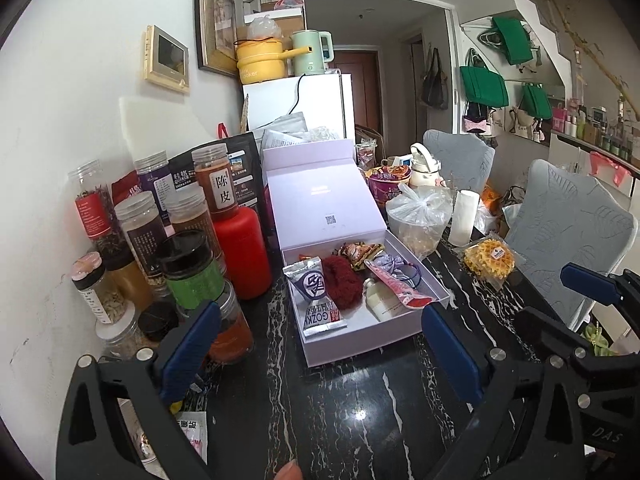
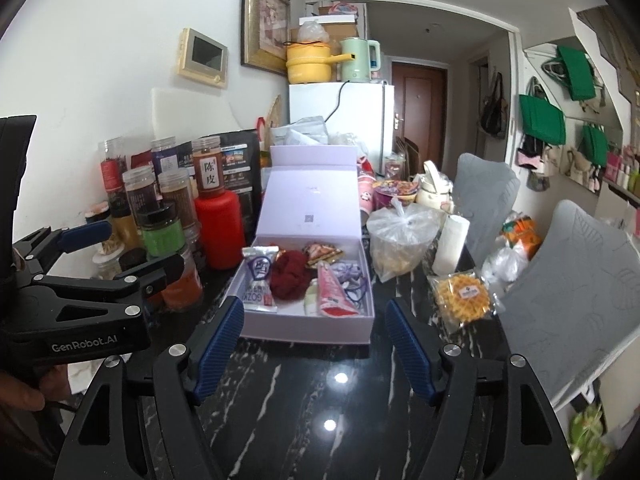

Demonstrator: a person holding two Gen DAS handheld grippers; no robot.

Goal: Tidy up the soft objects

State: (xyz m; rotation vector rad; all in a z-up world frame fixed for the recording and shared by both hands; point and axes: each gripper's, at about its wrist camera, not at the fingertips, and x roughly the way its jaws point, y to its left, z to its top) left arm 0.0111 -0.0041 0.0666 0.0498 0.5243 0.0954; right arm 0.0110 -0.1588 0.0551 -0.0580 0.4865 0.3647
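Both tongs, left (image 1: 320, 344) and right (image 2: 314, 354), spread, empty; box (image 2: 304, 330) contents partly overlap.

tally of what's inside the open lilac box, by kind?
Sealed snack packets, silver-purple, pink, orange patterned: 3
Fuzzy dark red scrunchie: 1
Lilac fabric scrunchie: 1
Purple elastic hair ties: 1 bunch
Small white bottle: 1
Total: 7
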